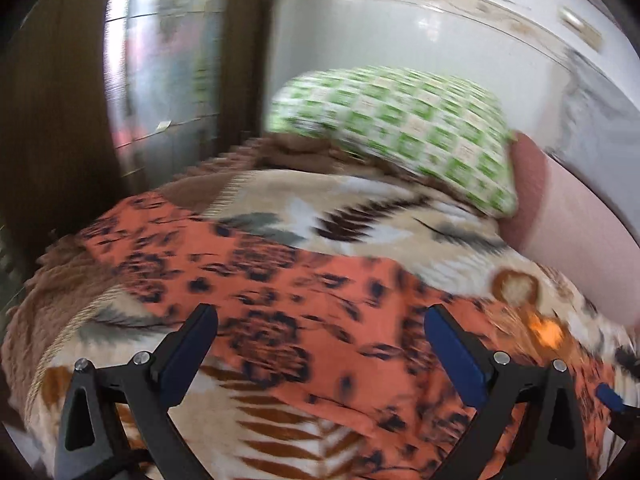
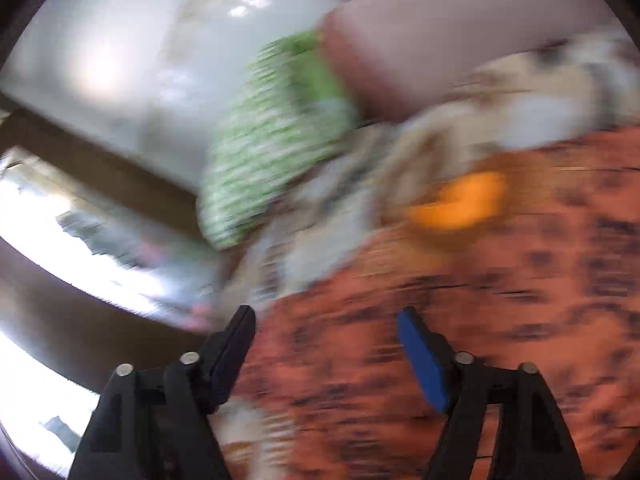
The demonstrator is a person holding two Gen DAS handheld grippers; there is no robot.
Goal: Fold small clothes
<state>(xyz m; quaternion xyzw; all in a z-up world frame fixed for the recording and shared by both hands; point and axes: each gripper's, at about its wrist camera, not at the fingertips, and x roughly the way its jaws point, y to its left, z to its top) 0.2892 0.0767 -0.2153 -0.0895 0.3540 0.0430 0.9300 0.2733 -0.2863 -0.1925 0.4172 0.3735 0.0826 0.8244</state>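
The orange garment lies flat on the bed, directly below my left claw and right claw; both released, grasping nothing.

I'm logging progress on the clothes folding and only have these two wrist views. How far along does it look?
Done: the orange black-patterned garment lies spread on the patterned blanket; whether any fold is made can't be told from these blurred views. In hand: nothing. The left gripper and right gripper are both open above the cloth, gripping none of it. Left: picking up an edge and folding it over.
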